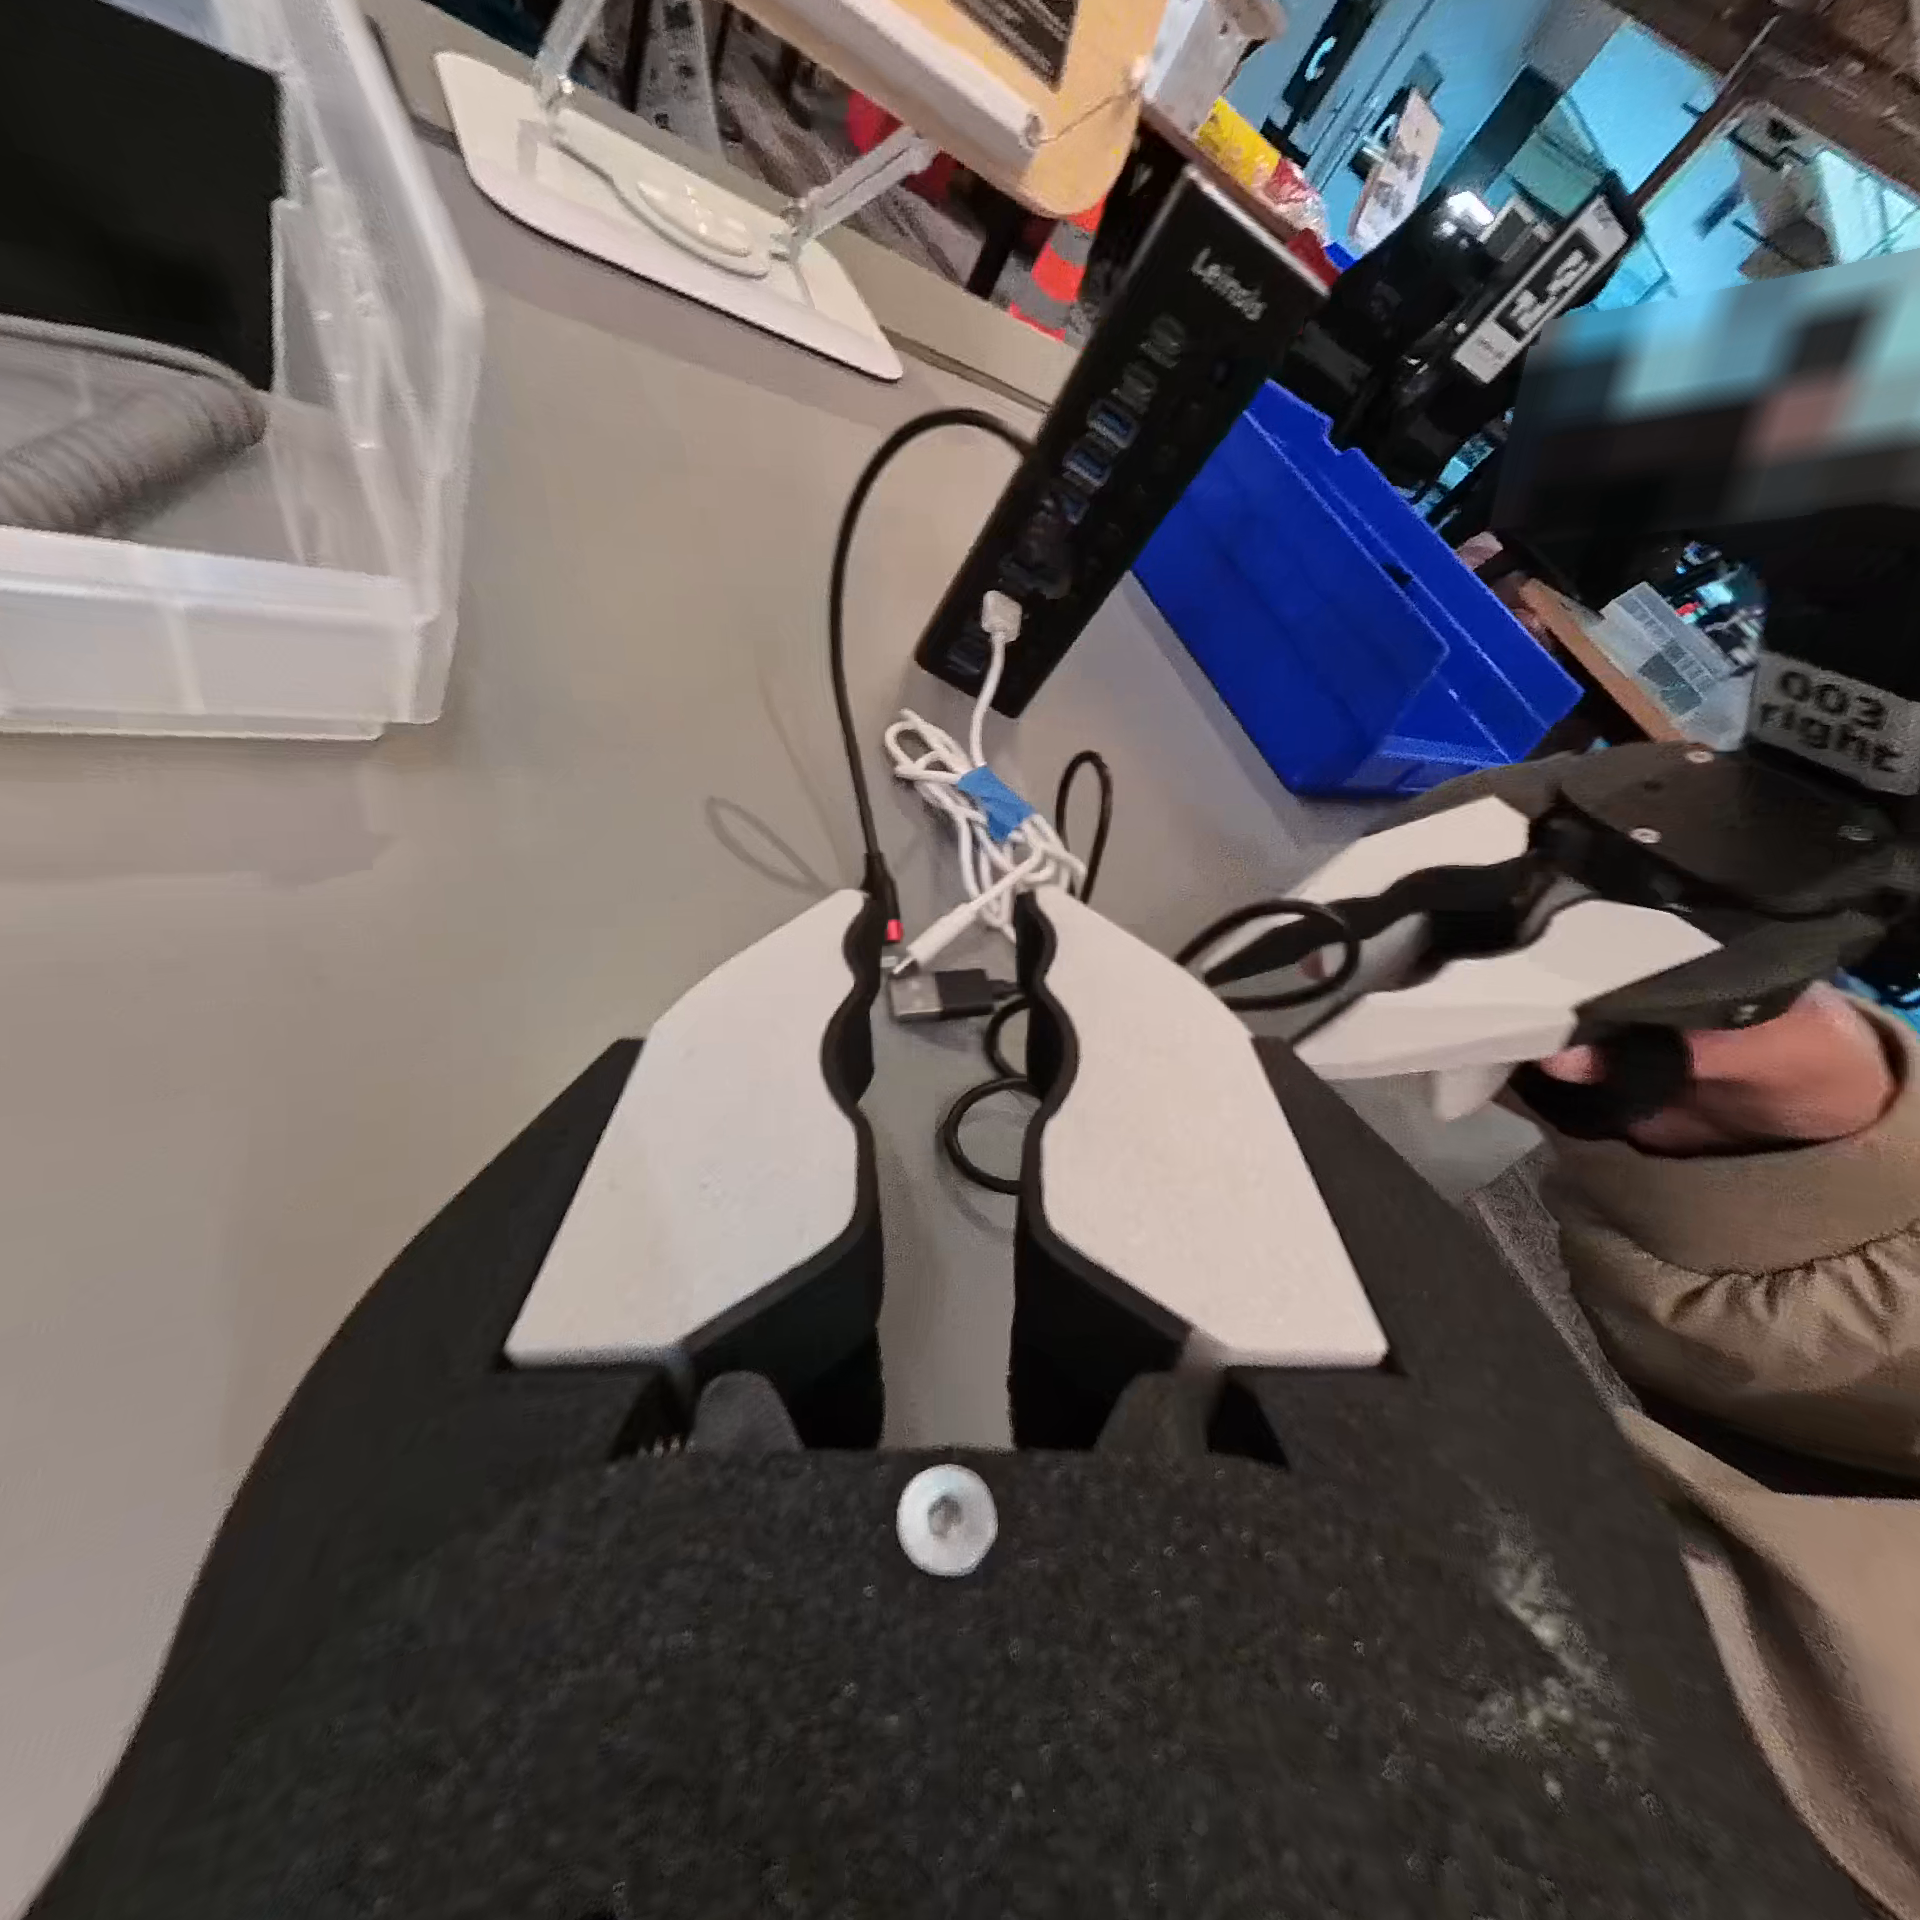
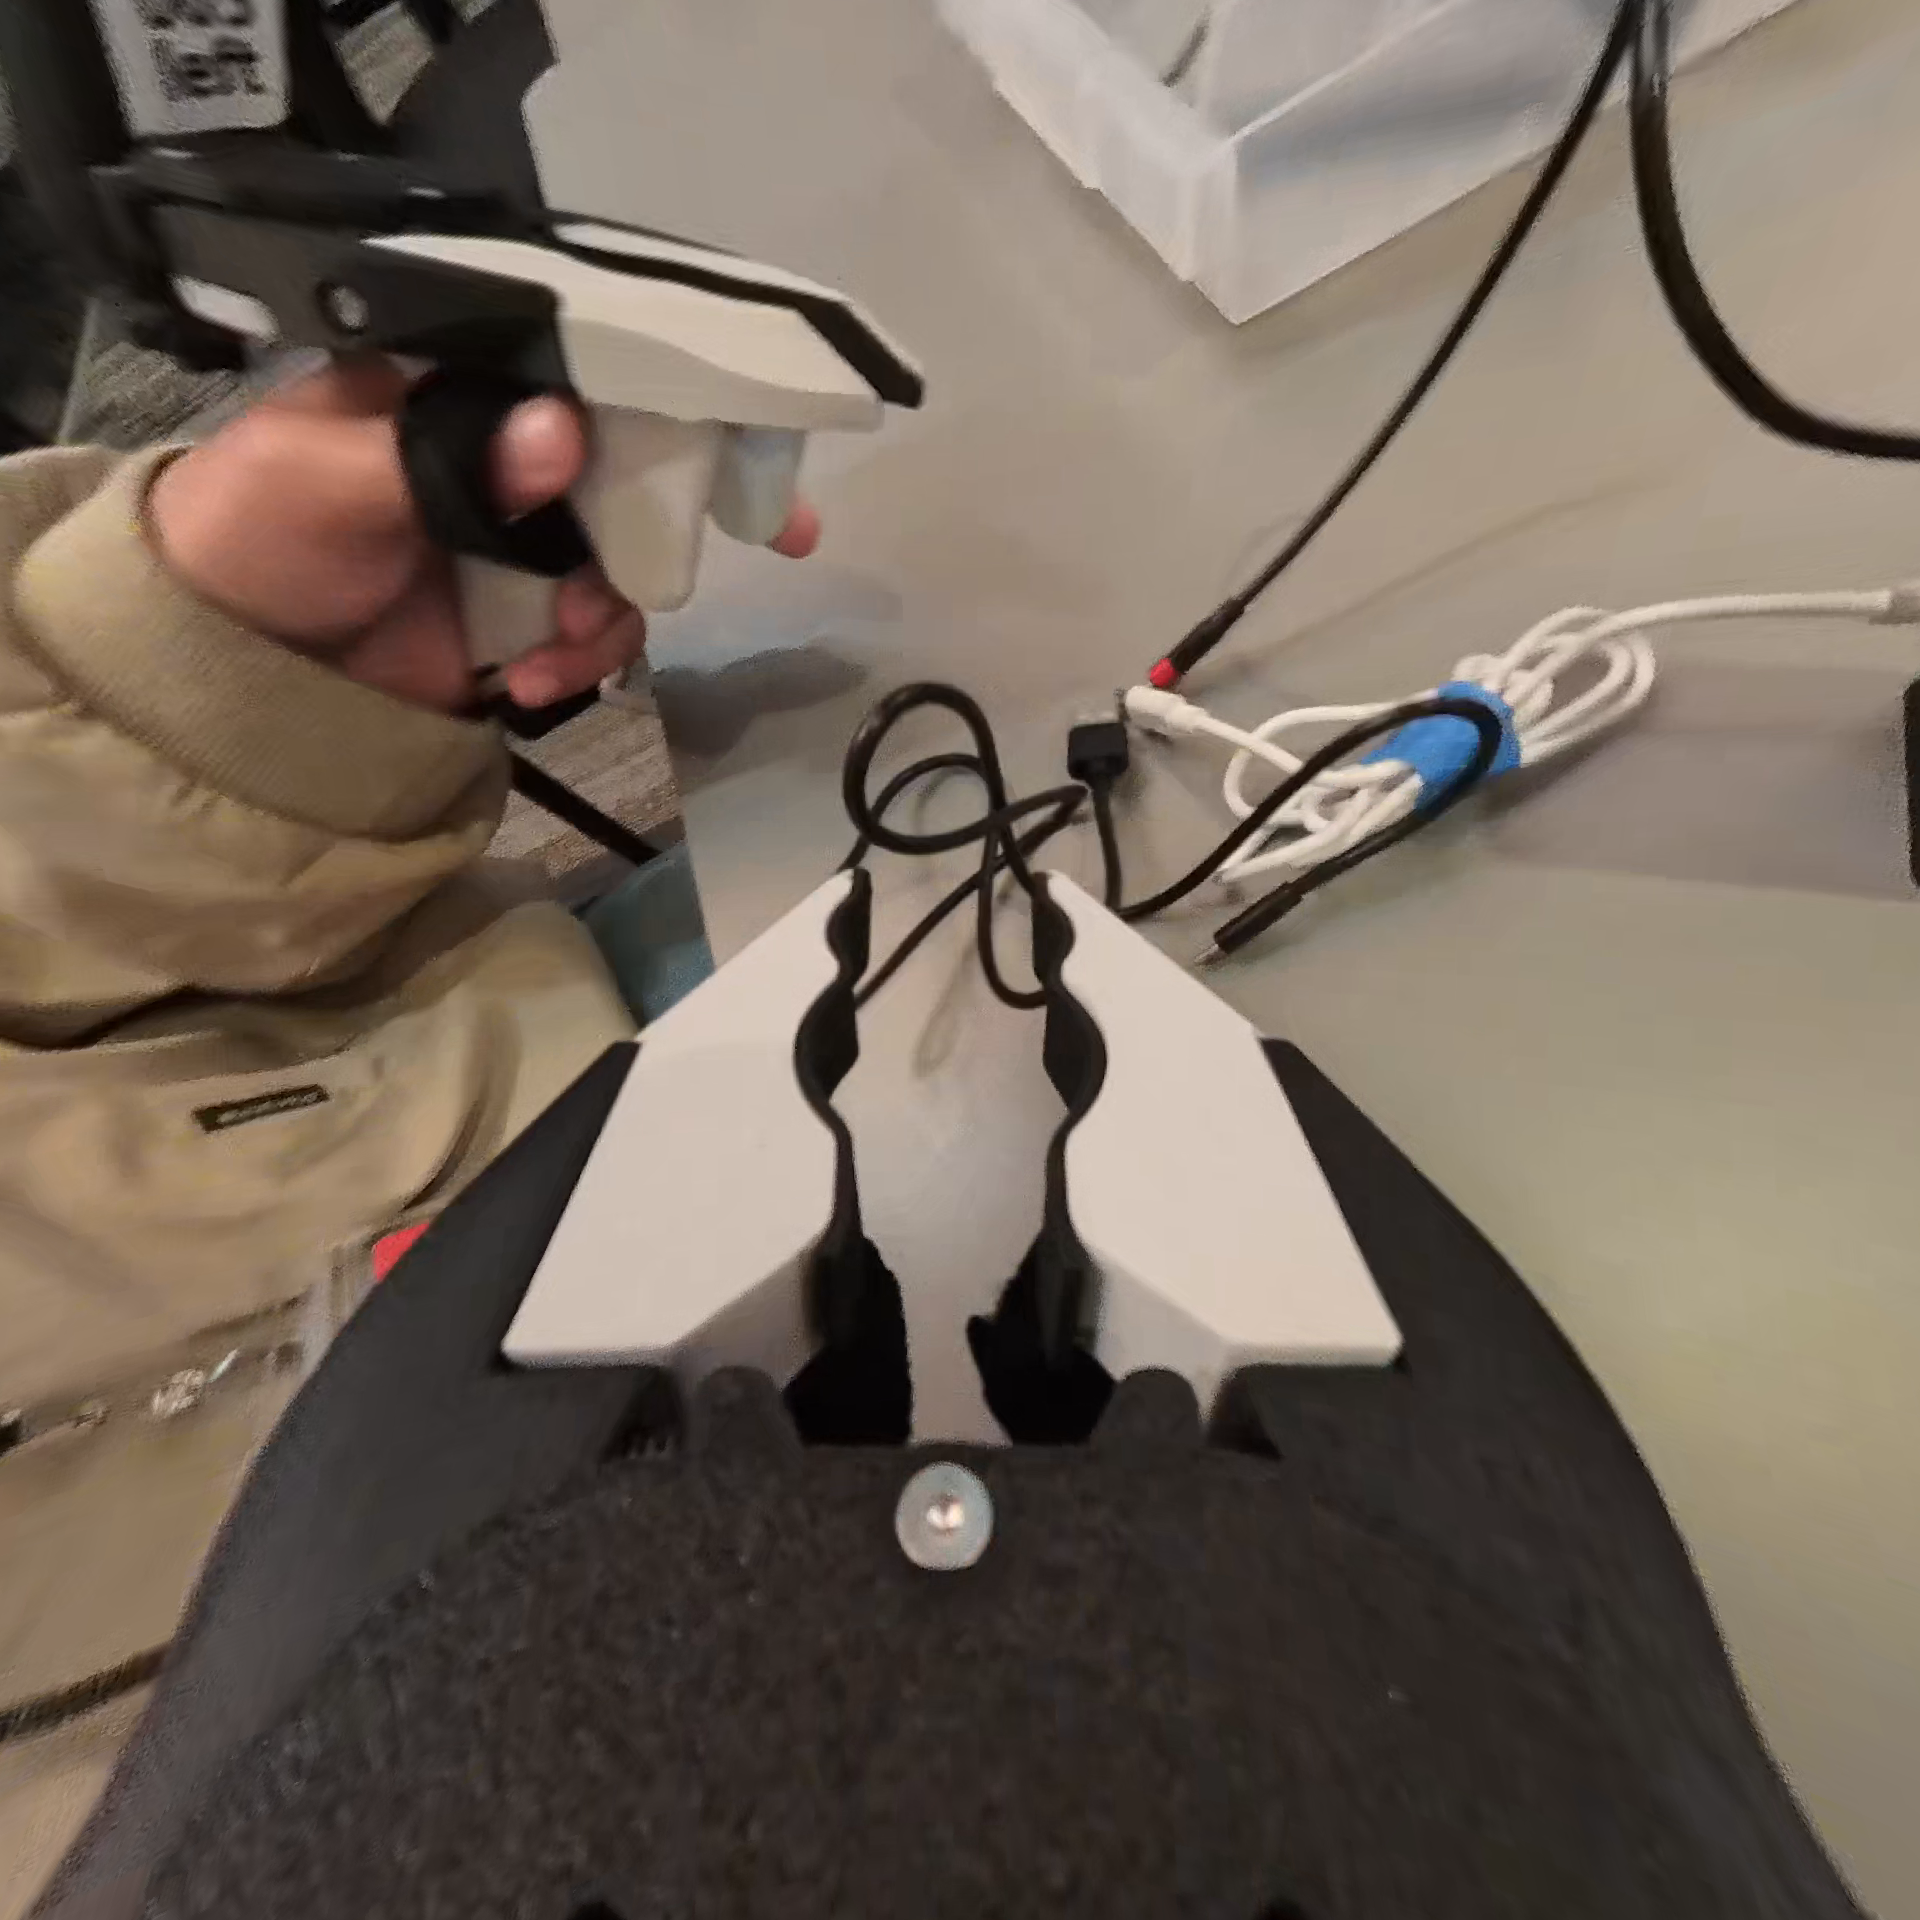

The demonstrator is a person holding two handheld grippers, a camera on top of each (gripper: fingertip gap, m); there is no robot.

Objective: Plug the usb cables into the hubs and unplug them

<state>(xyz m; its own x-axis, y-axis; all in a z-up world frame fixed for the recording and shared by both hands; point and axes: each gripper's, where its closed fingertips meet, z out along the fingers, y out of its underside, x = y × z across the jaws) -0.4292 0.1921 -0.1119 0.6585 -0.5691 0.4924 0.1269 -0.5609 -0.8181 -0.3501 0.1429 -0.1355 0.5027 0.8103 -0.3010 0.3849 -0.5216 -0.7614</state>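
Note:
A black USB hub (image 1: 1127,436) stands tilted on the grey table (image 1: 644,644), with a white cable (image 1: 1000,615) plugged into a lower port. That cable's bundle is bound with blue tape (image 1: 992,805) and also shows in the right wrist view (image 2: 1455,753). A loose black USB-A plug (image 1: 940,995) lies between the fingers of my open, empty left gripper (image 1: 945,914). A black cable with a red-tipped plug (image 1: 891,920) touches the left finger. My right gripper (image 2: 948,888) is open, and a thin black cable (image 2: 914,769) loops loosely between its fingers. The black plug (image 2: 1096,748) lies just beyond it.
A clear plastic bin (image 1: 260,468) stands at the left and a blue bin (image 1: 1330,623) behind the hub. A white stand base (image 1: 665,208) is at the back. The right gripper (image 1: 1299,971) and the left gripper (image 2: 873,400) are close together. A beige sleeve (image 2: 208,790) is near. Tip to tip, the grippers are about 10 cm apart. The black USB hub (image 1: 1127,436) is about 20 cm from both grippers' fingertips.

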